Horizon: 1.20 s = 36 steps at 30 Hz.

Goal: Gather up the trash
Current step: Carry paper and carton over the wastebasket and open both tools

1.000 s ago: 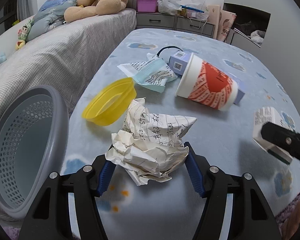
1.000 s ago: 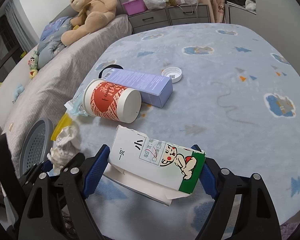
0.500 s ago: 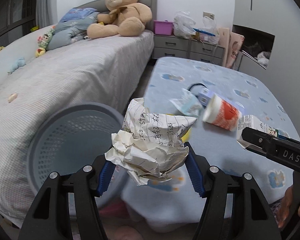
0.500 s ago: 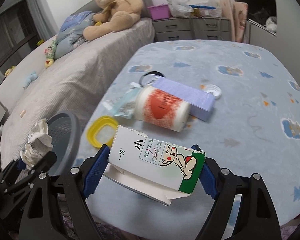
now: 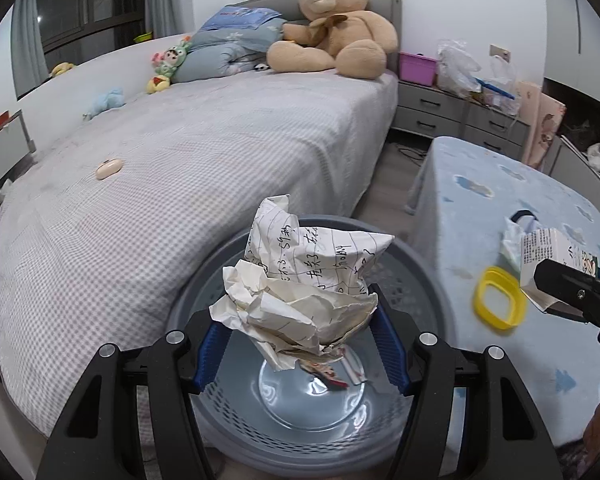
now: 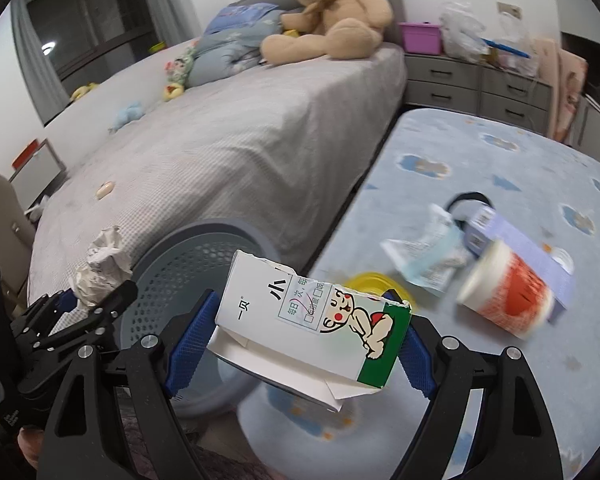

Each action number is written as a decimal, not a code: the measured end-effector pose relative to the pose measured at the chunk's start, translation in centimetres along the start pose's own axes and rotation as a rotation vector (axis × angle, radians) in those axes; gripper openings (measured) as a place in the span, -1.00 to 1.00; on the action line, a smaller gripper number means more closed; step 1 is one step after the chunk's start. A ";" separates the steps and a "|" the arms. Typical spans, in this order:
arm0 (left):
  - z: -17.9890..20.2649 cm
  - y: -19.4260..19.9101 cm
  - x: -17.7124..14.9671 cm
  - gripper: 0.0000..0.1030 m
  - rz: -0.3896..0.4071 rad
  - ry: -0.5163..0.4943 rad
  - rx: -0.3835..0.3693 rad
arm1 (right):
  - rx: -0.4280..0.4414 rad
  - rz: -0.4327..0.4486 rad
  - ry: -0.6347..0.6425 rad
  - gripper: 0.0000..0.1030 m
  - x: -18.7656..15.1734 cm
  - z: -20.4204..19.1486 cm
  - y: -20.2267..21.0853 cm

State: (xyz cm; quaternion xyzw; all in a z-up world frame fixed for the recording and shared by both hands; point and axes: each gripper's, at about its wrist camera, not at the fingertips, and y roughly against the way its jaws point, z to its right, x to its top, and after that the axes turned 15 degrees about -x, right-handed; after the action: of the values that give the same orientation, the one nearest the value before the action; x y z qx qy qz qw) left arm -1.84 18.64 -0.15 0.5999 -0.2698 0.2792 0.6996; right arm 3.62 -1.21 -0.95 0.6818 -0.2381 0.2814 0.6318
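My left gripper is shut on a crumpled paper ball and holds it right over the grey perforated trash basket, which has a scrap inside. My right gripper is shut on a torn white and green carton, near the basket's rim at the table's left edge. The left gripper with the paper ball shows at the left of the right wrist view. The carton shows at the right of the left wrist view.
On the blue table lie a yellow lid, a red and white cup, a purple box and a plastic wrapper. A grey bed with a teddy bear stands left of the basket.
Both grippers have swung left from over the table toward the basket. The paper ball now hangs over the basket's opening. The carton has come to the table's left edge.
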 end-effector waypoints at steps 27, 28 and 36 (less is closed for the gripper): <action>-6.5 -3.0 -1.7 0.47 -0.081 0.120 0.059 | 0.159 -0.057 0.176 0.71 0.4 -7.9 -5.5; -6.5 -2.9 -1.7 0.48 -0.077 0.118 0.061 | 0.157 -0.055 0.172 0.75 0.4 -7.8 -5.5; -6.5 -2.8 -1.9 0.51 -0.077 0.114 0.082 | 0.141 -0.049 0.173 0.76 0.3 -7.8 -5.4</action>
State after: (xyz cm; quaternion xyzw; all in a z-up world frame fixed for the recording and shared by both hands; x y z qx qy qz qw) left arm -0.92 24.59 -4.28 0.6209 -0.1948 0.2966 0.6990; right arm 6.87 7.07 -4.35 0.7034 -0.1456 0.3399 0.6070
